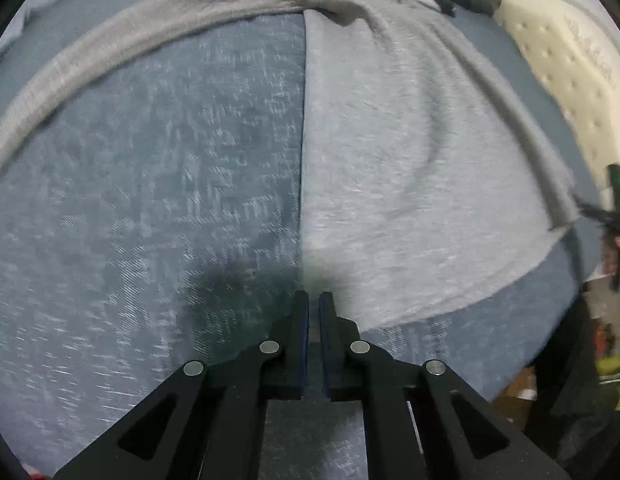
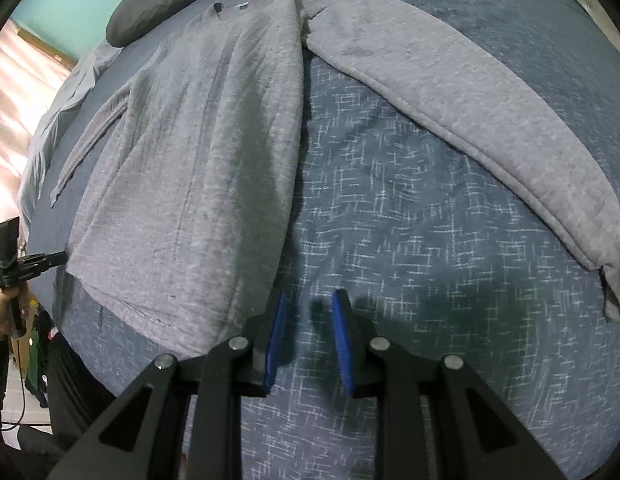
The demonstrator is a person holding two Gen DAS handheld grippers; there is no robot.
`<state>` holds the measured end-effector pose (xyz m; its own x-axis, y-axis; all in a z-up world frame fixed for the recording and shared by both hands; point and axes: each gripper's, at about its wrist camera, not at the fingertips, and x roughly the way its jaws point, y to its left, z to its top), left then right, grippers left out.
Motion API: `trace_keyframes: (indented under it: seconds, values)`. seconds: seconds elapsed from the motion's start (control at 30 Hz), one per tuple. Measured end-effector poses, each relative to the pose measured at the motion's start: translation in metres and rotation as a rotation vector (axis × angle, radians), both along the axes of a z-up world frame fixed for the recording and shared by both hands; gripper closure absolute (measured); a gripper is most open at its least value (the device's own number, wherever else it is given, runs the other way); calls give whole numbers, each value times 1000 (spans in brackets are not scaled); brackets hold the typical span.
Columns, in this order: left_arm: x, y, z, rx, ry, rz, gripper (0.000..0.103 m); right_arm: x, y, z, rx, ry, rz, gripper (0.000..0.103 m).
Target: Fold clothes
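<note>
A grey sweater (image 2: pixel 198 152) was seen spread flat on the blue patterned bedspread (image 2: pixel 410 240), w/ one sleeve (image 2: pixel 462 104) angled out to the right in the right wrist view. The left gripper (image 1: pixel 314 300) was held above the bed at the garment's straight edge, jaws nearly closed, nothing seen pinched. The right gripper (image 2: pixel 308 304) was held partly open just beside the hem, nothing between its blue pads (image 2: pixel 342 344).

A grey garment (image 2: pixel 198 152) is spread flat on the blue bedcover (image 2: pixel 410 220); the right gripper (image 2: pixel 310 300) is held open, empty, beside its edge.
</note>
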<state>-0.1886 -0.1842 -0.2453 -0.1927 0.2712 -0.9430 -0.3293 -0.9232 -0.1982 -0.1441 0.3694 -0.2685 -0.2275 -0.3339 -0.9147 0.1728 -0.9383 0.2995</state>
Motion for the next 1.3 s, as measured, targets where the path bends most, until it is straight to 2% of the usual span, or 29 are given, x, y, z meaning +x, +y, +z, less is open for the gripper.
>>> trace_keyframes:
  seconds: [0.03, 0.17, 0.33, 0.5, 0.53, 0.57, 0.6, 0.63, 1.07, 1.3]
  values:
    - [1, 4, 5, -1, 11, -14, 93, 0, -1, 1, 3, 1, 3, 79]
    - [7, 21, 14, 17, 37, -82, 72, -1, 0, 2, 4, 5, 4, 79]
    - [9, 40, -7, -28, 12, -118, 65, 2, 1, 4, 0, 3, -6, 79]
    - [7, 41, -25, -76, -5, -140, 65, 4, 0, 4, -4, 7, 3, 79]
    - [7, 40, -25, -77, 1, -145, 66, 4, 1, 3, -5, 5, 1, 79]
    - [7, 39, -24, -77, 8, -152, 74, 4, 1, 2, -5, 3, -3, 79]
    - [6, 37, -24, -76, 11, -156, 84, 4, 2, 1, -4, 1, -7, 79]
    - [6, 34, -24, -73, 10, -159, 101, 3, 2, 1, -5, 0, -10, 79]
    - [7, 3, -10, -25, 31, -163, 102, 3, -2, 3, -10, 3, -3, 79]
    - [4, -32, 15, 26, 58, -124, 102, 2, -2, 4, -12, 4, -6, 79]
